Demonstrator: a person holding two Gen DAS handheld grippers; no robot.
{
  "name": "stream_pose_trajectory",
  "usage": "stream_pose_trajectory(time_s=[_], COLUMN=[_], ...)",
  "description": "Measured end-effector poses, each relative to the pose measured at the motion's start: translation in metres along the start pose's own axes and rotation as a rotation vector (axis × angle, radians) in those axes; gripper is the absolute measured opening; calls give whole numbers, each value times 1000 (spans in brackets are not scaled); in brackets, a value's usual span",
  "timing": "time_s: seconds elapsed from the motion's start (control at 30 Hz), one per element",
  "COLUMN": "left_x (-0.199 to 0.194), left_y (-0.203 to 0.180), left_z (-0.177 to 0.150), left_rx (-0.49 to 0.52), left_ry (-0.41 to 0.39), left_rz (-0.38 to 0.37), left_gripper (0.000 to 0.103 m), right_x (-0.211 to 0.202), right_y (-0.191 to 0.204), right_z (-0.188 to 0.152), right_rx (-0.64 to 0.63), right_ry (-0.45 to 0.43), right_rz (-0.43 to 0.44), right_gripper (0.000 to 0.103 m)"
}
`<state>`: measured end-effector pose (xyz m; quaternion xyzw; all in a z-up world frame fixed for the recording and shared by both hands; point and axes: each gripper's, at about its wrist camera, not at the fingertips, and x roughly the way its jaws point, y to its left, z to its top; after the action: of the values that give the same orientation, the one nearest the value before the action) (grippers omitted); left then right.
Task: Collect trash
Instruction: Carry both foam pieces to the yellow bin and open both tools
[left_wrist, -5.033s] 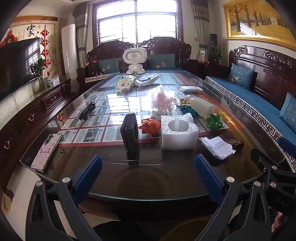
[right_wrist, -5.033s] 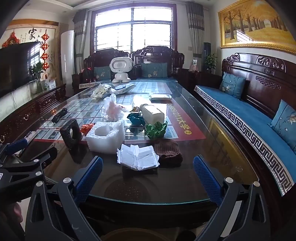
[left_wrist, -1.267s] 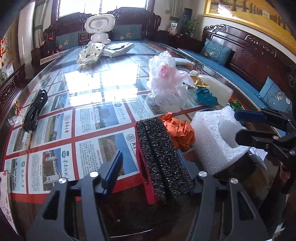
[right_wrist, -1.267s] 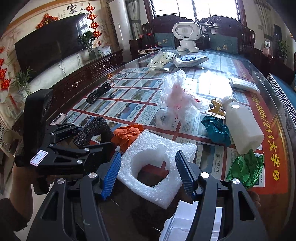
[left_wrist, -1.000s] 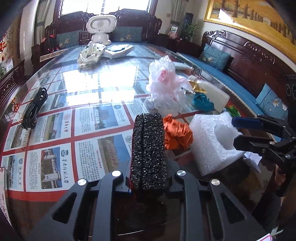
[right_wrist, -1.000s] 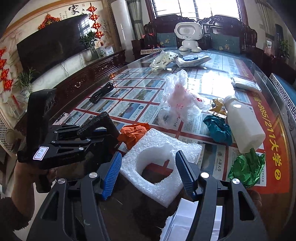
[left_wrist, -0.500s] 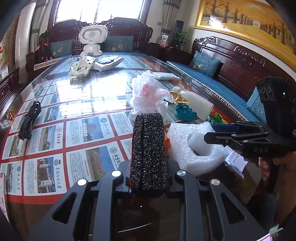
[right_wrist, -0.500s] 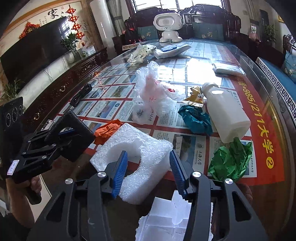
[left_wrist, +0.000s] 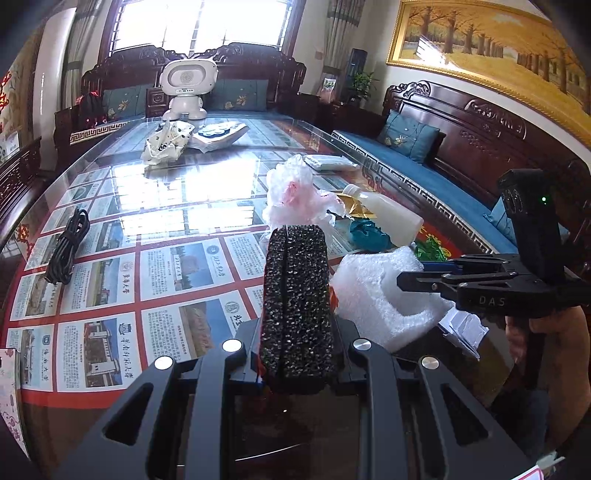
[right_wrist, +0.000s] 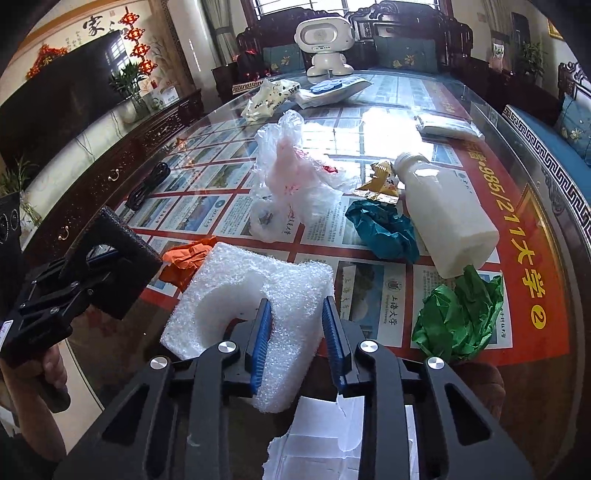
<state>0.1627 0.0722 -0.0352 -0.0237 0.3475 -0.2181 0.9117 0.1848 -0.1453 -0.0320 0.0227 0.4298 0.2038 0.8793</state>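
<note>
My left gripper (left_wrist: 297, 332) is shut on a black speckled foam block (left_wrist: 295, 295) and holds it upright above the glass table (left_wrist: 155, 206); the block also shows in the right wrist view (right_wrist: 122, 258). My right gripper (right_wrist: 295, 325) is shut on a white foam packing piece (right_wrist: 255, 291) with a round hollow, lifted off the table; it also shows in the left wrist view (left_wrist: 373, 291). On the table lie an orange wrapper (right_wrist: 184, 258), a clear plastic bag (right_wrist: 291, 177), a teal wrapper (right_wrist: 384, 229), a white bottle (right_wrist: 443, 214), a green wrapper (right_wrist: 458, 317) and a gold wrapper (right_wrist: 380, 181).
White paper sheets (right_wrist: 325, 443) lie under my right gripper. A black cable (left_wrist: 66, 247) lies at the table's left. A white robot toy (left_wrist: 186, 88), a crumpled bag (left_wrist: 166, 144) and a wipes pack (left_wrist: 218, 133) sit at the far end. A blue sofa (left_wrist: 424, 177) runs along the right.
My right gripper has shut on the white foam piece and lifted it. My left gripper has raised the black foam block a little.
</note>
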Motion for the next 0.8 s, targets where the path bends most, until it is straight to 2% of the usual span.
stream_pose_trajectory(time_s=[0.23,0.43,0.6,0.8], left_x=[-17,-50,-83,-117], left_y=[-3,-29,-58,-92], left_z=[3,-5,-25,-65], left_rx=[-2,60,106,141], left_ry=[-30,-57,-69,-43], left_rz=[-11,-16,-12,-63], left_gripper=[24,24,24,24], right_x=[-37,-84,-132,-185], right_y=[-1,15,28,38], right_z=[6,-7,-40,-105], right_rx=[30,-13,-33,-64], right_ry=[-93,-161,-203,-205], right_rz=[66,105,141,175], right_gripper=[28,28,28,28])
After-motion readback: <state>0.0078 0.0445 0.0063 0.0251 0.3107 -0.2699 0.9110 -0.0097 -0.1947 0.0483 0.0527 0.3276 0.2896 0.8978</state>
